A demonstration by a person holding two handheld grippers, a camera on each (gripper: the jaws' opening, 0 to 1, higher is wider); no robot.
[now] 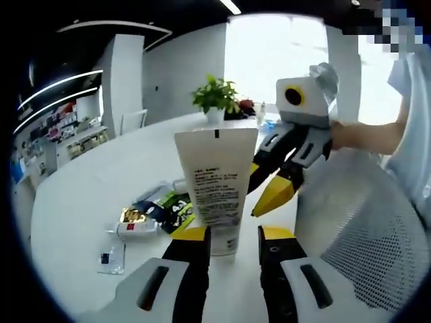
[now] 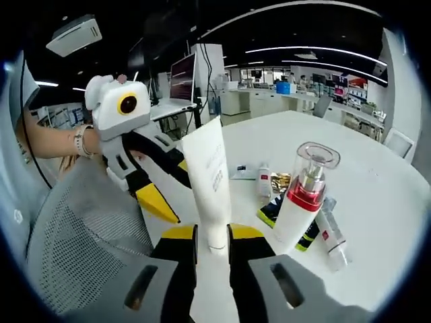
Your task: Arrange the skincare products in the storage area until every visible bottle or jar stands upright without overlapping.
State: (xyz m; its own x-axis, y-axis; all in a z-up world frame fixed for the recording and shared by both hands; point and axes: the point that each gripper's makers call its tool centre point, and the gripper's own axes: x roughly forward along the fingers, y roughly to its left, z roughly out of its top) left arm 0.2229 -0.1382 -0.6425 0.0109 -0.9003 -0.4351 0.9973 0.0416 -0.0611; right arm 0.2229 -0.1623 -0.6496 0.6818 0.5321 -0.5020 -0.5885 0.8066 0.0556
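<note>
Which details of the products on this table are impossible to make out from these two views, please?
- White tube: label print too small, left gripper view.
- Pump bottle: hides part of the dark packets behind it, right gripper view.
- Flat sachet: print blurred, left gripper view.

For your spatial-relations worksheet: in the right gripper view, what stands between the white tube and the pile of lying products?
A pump bottle with a clear cap and red collar stands upright between the tube and the pile.
</note>
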